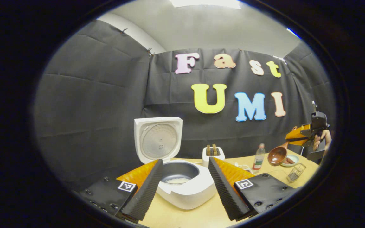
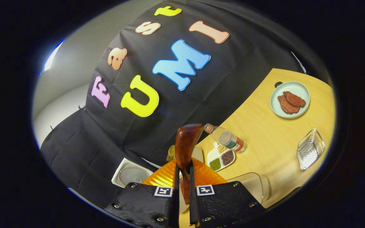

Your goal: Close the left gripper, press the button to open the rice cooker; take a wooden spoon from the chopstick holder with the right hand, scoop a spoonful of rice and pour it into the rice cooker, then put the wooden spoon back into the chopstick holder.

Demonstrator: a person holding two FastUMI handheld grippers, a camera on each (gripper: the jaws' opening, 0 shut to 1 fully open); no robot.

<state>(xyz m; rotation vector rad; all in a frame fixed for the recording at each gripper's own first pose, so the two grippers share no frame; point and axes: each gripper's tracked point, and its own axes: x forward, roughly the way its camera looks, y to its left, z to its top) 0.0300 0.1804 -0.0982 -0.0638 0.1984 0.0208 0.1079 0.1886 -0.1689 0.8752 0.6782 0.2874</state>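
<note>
Black cloth walls back the wooden table [image 1: 201,215], where the rice cooker [image 1: 182,186] stands lid-up with rice in its pot. My left gripper [image 1: 185,186] hangs wide apart before it, gripping nothing. My right gripper [image 2: 182,190] pinches the wooden spoon [image 2: 185,145] by its handle, above the table.
</note>
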